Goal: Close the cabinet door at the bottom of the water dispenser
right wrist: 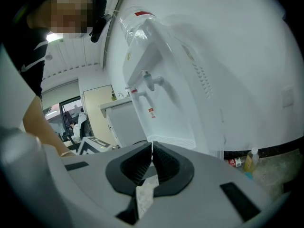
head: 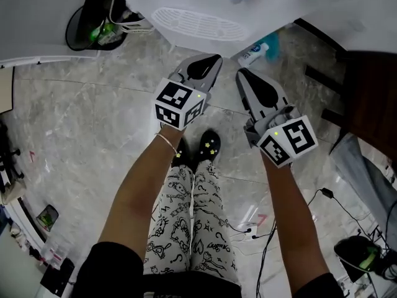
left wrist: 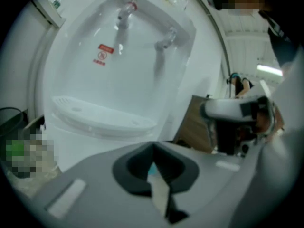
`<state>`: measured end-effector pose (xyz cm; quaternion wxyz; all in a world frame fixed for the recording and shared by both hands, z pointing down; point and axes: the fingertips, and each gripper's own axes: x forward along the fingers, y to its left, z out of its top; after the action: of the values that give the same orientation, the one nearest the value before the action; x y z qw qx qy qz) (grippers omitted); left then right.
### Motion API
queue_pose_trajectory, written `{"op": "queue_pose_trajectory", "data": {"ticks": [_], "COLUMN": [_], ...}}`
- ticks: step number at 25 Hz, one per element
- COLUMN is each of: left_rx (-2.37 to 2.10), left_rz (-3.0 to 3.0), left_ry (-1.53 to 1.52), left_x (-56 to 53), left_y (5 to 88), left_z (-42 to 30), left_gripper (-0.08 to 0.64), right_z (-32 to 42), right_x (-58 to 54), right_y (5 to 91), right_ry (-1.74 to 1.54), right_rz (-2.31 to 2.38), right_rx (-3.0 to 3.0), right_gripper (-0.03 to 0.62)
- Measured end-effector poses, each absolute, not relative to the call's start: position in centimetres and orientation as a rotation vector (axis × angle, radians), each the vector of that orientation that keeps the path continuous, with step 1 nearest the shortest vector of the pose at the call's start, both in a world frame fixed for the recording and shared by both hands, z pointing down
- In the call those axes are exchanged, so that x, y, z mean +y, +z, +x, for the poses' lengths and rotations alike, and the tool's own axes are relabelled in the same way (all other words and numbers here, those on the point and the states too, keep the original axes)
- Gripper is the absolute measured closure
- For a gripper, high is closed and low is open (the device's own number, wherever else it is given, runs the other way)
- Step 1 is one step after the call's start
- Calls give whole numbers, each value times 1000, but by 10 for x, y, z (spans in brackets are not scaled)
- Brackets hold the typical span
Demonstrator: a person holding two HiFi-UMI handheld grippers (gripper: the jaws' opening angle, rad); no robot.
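Two shut, empty claws, left claw (head: 209,62) and right claw (head: 244,77), face the water dispenser (left wrist: 128,75).

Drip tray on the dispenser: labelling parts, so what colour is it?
White; the drip tray shows best in the head view.
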<state>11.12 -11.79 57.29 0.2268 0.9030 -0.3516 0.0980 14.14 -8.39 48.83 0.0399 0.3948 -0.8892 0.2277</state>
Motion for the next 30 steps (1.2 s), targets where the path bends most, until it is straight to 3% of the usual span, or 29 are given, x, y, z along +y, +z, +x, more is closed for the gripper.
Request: {"op": "queue_pose_trajectory", "data": {"ticks": [15,30], "left_rx": [-933,-819], "left_rz": [2530,2589], "left_ry": [196,228], "left_x": [-68,-54], "left_y": [501,484], "left_z": [81,88], "left_gripper": [561,561], "right_z": [129,126], "right_x": [-60,-49], "right_y": [484,473], "right_ry": [744,720], "right_rz": [1314,1331], "right_rx": [-2658,-2634], "right_gripper": [577,577]}}
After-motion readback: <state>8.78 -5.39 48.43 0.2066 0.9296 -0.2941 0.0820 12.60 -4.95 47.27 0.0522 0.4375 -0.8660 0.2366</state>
